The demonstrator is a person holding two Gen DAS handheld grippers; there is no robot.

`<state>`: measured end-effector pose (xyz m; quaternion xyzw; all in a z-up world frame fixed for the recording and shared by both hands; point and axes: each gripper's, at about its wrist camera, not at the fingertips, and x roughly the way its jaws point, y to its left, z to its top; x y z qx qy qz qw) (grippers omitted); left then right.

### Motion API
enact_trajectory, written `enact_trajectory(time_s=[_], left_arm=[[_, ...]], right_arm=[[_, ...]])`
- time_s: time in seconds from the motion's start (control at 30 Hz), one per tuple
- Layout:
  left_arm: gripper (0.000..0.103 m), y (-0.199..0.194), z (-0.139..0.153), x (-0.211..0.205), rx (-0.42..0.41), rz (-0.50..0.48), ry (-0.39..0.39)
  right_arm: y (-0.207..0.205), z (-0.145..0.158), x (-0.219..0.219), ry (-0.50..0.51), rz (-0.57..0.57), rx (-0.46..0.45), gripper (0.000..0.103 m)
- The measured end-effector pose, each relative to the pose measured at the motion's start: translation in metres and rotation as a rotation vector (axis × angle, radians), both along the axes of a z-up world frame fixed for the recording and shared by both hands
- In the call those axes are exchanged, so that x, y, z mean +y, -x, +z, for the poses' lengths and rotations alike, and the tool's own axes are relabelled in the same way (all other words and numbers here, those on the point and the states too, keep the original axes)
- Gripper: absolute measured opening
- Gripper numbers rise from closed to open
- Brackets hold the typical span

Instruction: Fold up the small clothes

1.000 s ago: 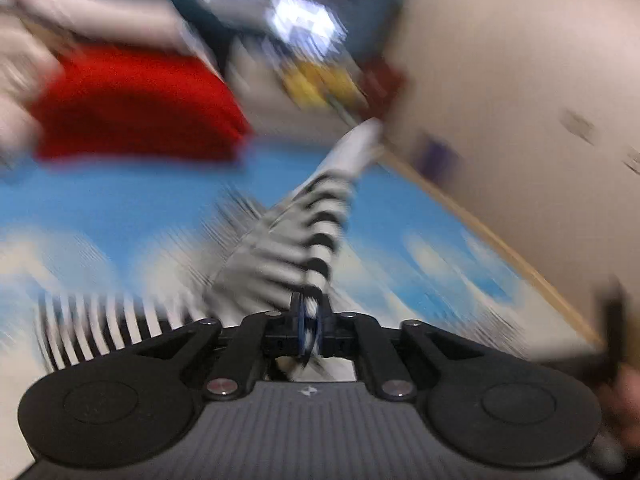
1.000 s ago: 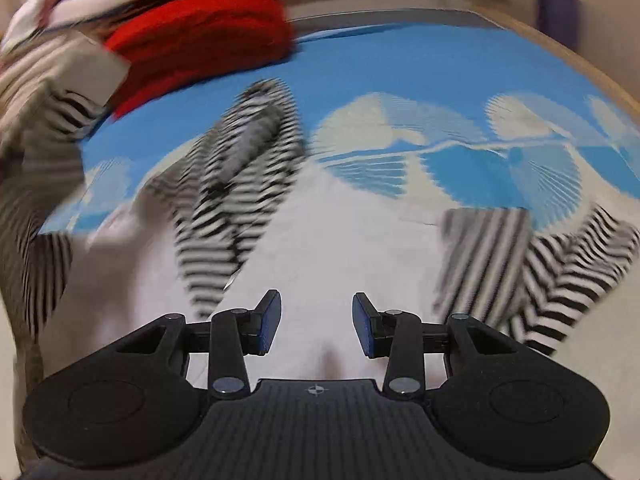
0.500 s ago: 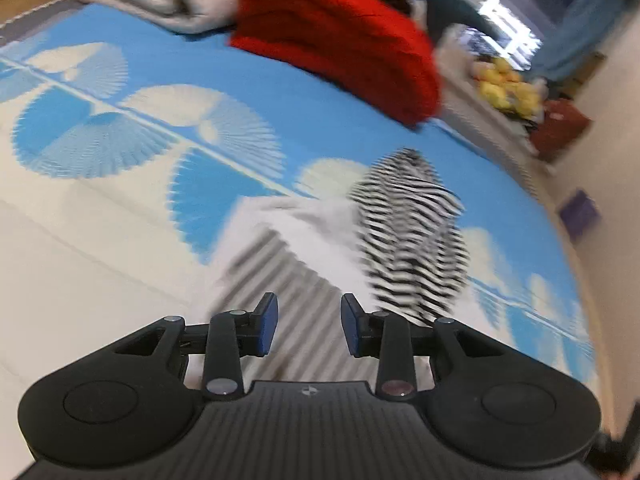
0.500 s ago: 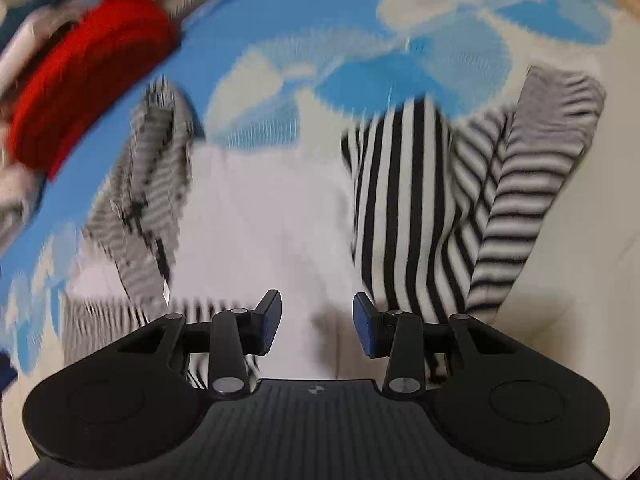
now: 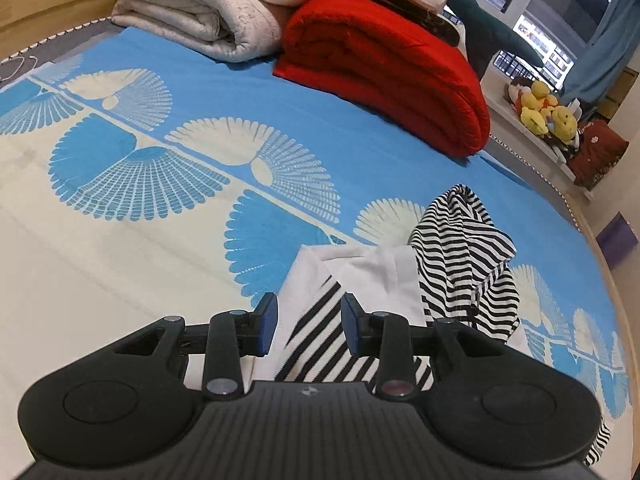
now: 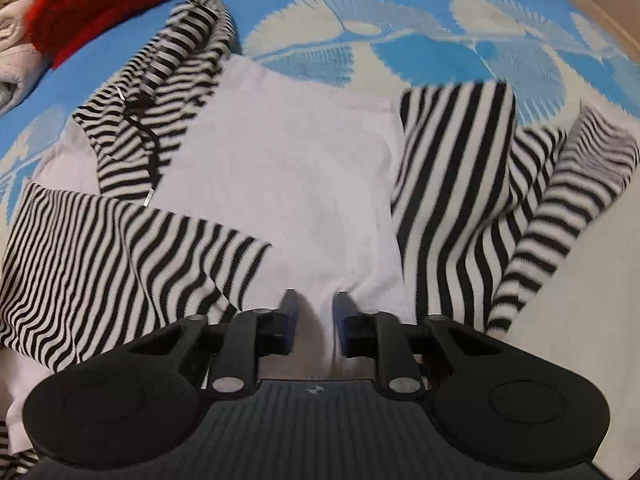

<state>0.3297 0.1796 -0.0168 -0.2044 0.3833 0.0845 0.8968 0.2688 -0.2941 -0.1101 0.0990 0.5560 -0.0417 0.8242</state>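
Note:
A small hooded top lies on the bed: white body, black-and-white striped hood, one striped sleeve folded across the left, the other striped part at the right. In the left wrist view the hood lies ahead to the right and the white body just beyond the fingers. My left gripper is open and empty above the garment's edge. My right gripper is partly open, its fingers either side of a pinch of the white hem.
The bed has a blue-and-cream fan-patterned cover. A folded red blanket and a grey-white quilt are stacked at the far end. Yellow plush toys sit on a sill beyond. The bed's wooden edge runs at the right.
My left gripper let go of the striped sleeve and opened, then pulled back over the garment. My right gripper moved down to the white hem and narrowed around it.

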Motion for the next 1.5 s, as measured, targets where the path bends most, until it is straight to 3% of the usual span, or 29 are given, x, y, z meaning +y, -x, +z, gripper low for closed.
enact_trajectory(time_s=[0.03,0.1,0.3,0.37,0.47,0.57,0.63,0.77,0.83,0.9,0.97,1.03,1.13,1.23,1.3,1.37,1.5], left_arm=[[0.037,0.000,-0.001,0.001,0.002,0.004,0.001],[0.037,0.000,-0.001,0.004,0.004,0.011,0.006],[0.037,-0.002,-0.002,-0.001,-0.001,-0.004,0.012],[0.037,-0.003,-0.002,-0.004,0.000,-0.016,0.009],[0.037,-0.004,-0.004,-0.007,0.005,-0.029,0.007],[0.037,-0.005,-0.004,-0.010,0.009,-0.034,0.011],[0.040,-0.006,-0.005,-0.014,0.013,-0.045,0.013],[0.042,-0.008,-0.006,-0.024,0.027,-0.092,0.006],[0.042,-0.009,-0.009,-0.031,0.041,-0.125,0.010],[0.042,-0.011,-0.014,-0.041,0.061,-0.178,0.027],[0.042,-0.014,-0.021,-0.060,0.090,-0.269,0.066],[0.042,-0.015,-0.027,-0.090,0.114,-0.384,0.072],[0.042,-0.010,-0.037,-0.144,0.141,-0.565,0.088],[0.044,0.001,-0.048,-0.199,0.172,-0.727,0.086],[0.045,0.010,-0.055,-0.227,0.183,-0.811,0.062],[0.046,0.021,-0.065,-0.252,0.197,-0.884,0.022],[0.046,0.034,-0.077,-0.283,0.209,-0.928,-0.034]], right_arm=[[0.000,0.000,-0.003,-0.004,-0.013,-0.002,0.004],[0.002,0.005,-0.012,-0.048,-0.047,-0.042,0.003],[0.007,0.069,-0.022,-0.169,-0.028,-0.393,0.001],[0.005,0.083,-0.027,-0.187,-0.025,-0.443,0.001],[-0.002,0.081,-0.019,-0.079,0.022,-0.341,0.003],[-0.008,0.056,-0.020,0.007,-0.007,-0.193,0.005],[-0.006,0.042,-0.033,0.001,-0.088,-0.118,0.006],[-0.001,0.024,-0.053,-0.010,-0.159,-0.041,0.023],[0.004,0.019,-0.058,0.003,-0.173,-0.022,0.023],[0.008,0.015,-0.060,-0.002,-0.162,-0.005,0.026],[0.012,0.011,-0.059,0.028,-0.138,0.022,0.039],[0.015,0.002,-0.057,0.051,-0.101,0.064,0.041],[0.024,-0.006,-0.058,0.038,-0.056,0.106,0.038],[0.036,-0.003,-0.056,-0.004,0.016,0.080,0.000],[0.044,0.001,-0.060,-0.056,0.042,0.067,0.000],[0.052,0.007,-0.063,-0.036,0.079,0.041,0.000],[0.065,0.019,-0.084,-0.030,0.057,0.046,0.000]])
